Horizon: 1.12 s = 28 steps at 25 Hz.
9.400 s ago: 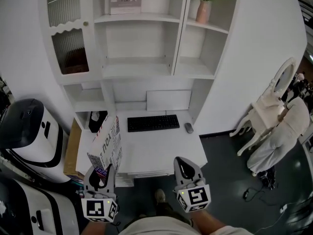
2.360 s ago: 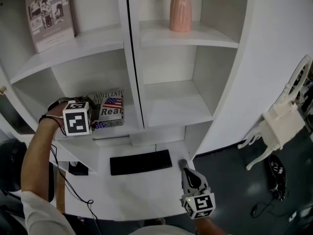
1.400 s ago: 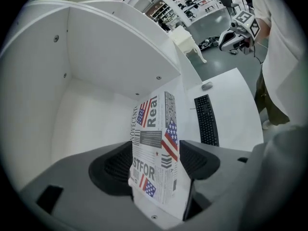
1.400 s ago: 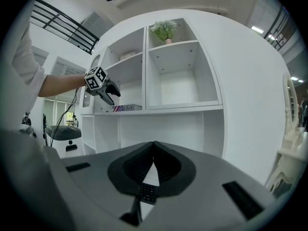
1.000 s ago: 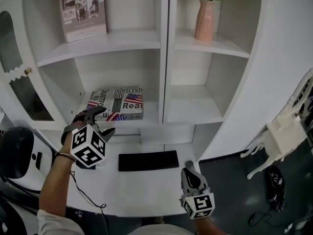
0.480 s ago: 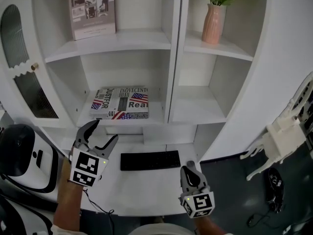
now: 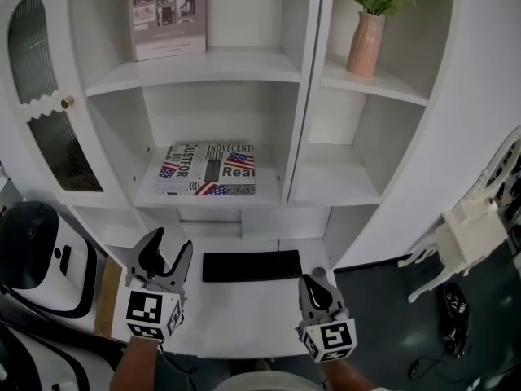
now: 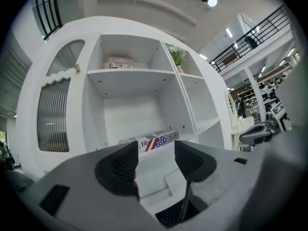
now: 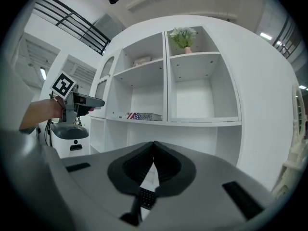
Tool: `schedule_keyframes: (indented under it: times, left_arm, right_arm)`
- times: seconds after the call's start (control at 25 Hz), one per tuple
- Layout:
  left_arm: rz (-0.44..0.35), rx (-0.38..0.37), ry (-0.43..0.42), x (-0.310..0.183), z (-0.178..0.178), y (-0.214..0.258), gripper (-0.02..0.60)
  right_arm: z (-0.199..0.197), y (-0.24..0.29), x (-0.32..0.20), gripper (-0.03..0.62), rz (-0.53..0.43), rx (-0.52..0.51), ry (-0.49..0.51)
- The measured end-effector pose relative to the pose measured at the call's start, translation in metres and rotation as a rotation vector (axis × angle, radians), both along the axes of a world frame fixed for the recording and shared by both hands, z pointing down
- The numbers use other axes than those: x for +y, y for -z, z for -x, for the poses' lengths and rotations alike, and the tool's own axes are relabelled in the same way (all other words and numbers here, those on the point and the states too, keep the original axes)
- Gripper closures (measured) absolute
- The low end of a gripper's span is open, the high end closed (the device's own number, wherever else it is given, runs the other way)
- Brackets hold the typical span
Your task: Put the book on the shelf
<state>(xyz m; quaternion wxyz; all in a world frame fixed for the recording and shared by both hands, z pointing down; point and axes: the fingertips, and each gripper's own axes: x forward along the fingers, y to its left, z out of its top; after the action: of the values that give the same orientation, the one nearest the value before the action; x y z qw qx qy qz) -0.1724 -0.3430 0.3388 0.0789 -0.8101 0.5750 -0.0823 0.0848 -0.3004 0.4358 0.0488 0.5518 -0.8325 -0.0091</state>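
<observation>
L gripper sits low at left over the desk, held level, aimed at the shelf unit. Its jaws are apart w/ nothing between and have just been closing a bit. The book lies flat on the lower-left shelf, well apart from both tools. R gripper is level by the keyboard, jaws pressed together, empty.

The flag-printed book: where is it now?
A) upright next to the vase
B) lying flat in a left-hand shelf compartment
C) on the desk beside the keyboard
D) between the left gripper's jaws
B: the book lies flat on the shelf board; the left gripper, jaws apart though just closing somewhat, holds nothing.
</observation>
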Motion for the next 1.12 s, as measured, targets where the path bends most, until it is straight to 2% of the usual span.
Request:
schedule_keyframes:
  times: [0.16,0.24,0.44,0.68,0.84,1.12]
  left_arm:
    - [-0.006,0.039,0.026,0.015,0.006,-0.008,0.356]
    - [-0.016,0.058,0.051,0.023,0.010,-0.012,0.406]
    - [-0.012,0.074,0.074,0.039,0.014,-0.026,0.459]
    - [-0.022,0.092,0.114,0.056,0.021,-0.036,0.551]
    - [-0.009,0.105,0.115,0.064,0.023,-0.045,0.574]
    - [-0.005,0.111,0.109,0.072,0.023,-0.051,0.575]
  right_arm:
    - [0.006,0.003,0.003,0.591,-0.003,0.005,0.003]
    - [0.009,0.005,0.005,0.591,-0.008,0.011,0.007]
    - [0.015,0.008,0.009,0.591,-0.018,0.011,0.005]
    - [0.019,0.010,0.015,0.591,-0.021,0.006,0.001]
    - [0.020,0.013,0.018,0.591,-0.034,0.004,-0.004]
    - [0.021,0.016,0.022,0.591,-0.051,0.007,-0.011]
